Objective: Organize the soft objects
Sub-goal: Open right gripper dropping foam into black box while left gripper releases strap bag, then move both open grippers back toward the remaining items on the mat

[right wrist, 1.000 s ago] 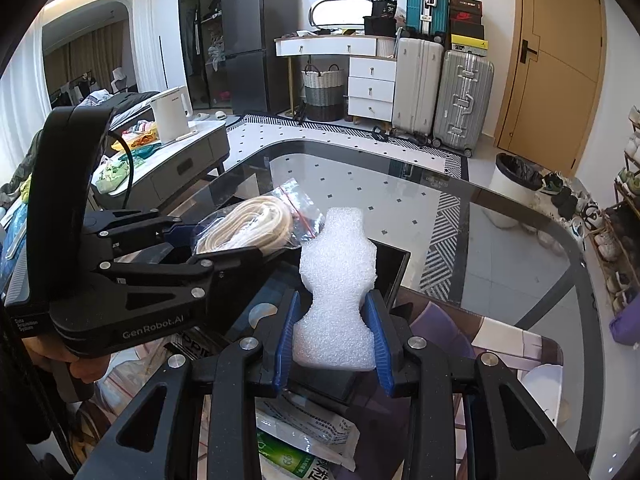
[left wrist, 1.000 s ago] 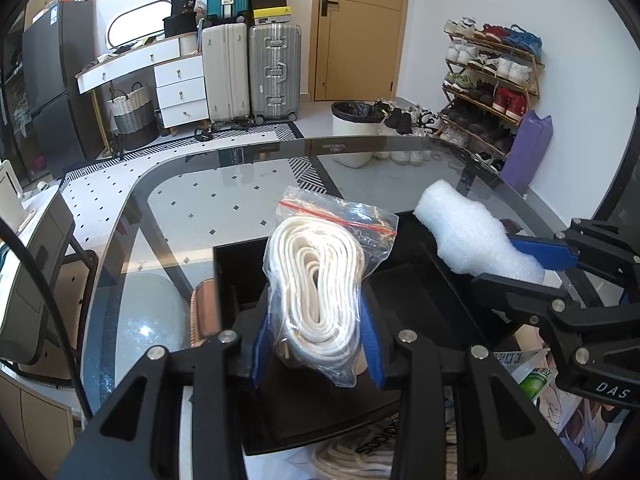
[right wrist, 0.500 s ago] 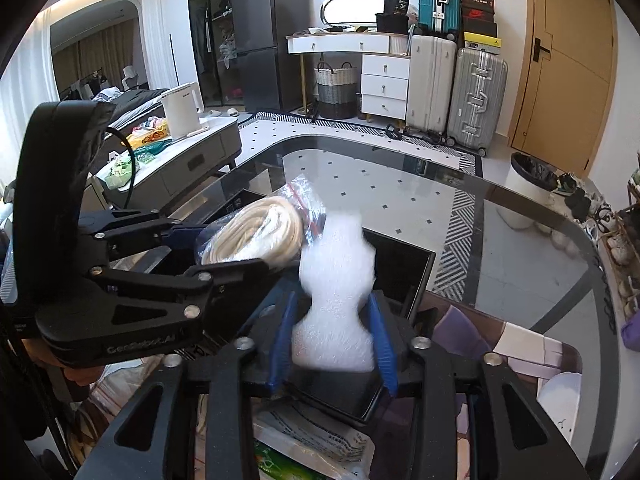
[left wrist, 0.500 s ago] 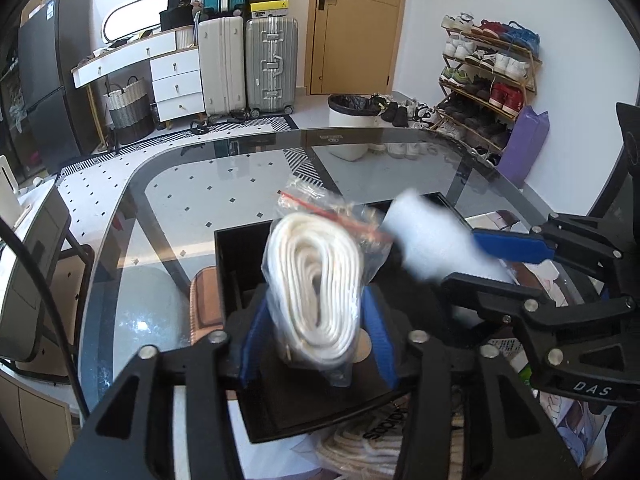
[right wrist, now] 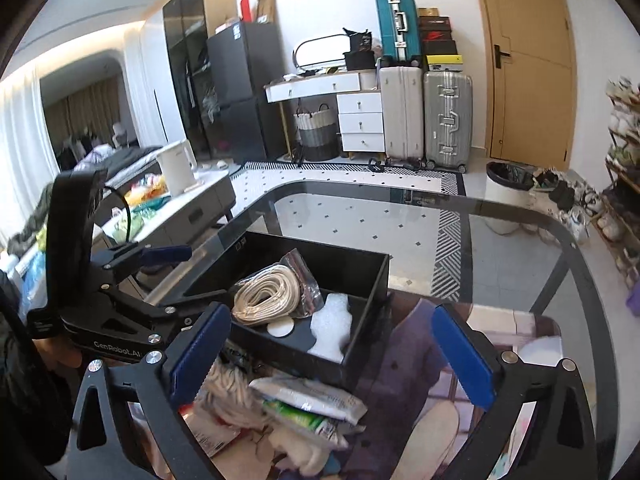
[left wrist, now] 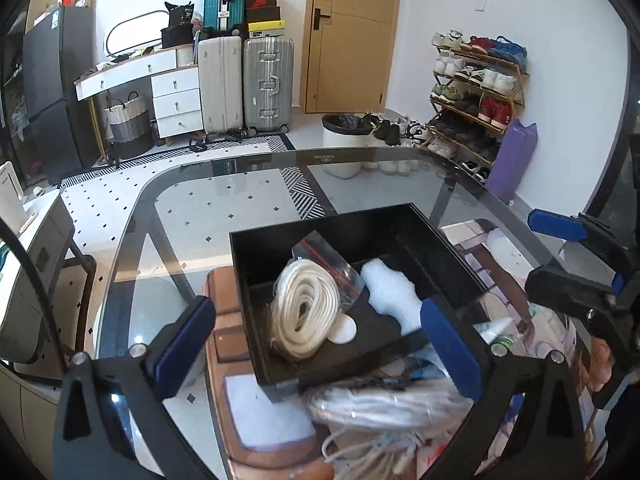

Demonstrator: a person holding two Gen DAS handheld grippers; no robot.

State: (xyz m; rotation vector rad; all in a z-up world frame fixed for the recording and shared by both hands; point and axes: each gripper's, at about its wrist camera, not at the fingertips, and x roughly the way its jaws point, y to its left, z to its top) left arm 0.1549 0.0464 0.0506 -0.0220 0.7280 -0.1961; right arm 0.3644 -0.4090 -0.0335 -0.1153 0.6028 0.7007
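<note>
A black box sits on the glass table. Inside it lie a bagged coil of white rope, a white foam piece and a small white disc. My left gripper is open and empty above the box's near edge. My right gripper is open and empty, above the box's near right corner. The right gripper also shows at the right edge of the left wrist view. The left gripper shows at the left of the right wrist view.
More soft items lie near the box's front edge: another bagged rope coil, a green and white packet and cloth. The glass table's curved rim runs left and far. Suitcases, a shoe rack and a bin stand beyond.
Both grippers opened and pulled back. The bagged rope and the foam piece left the jaws and now lie in the black box.
</note>
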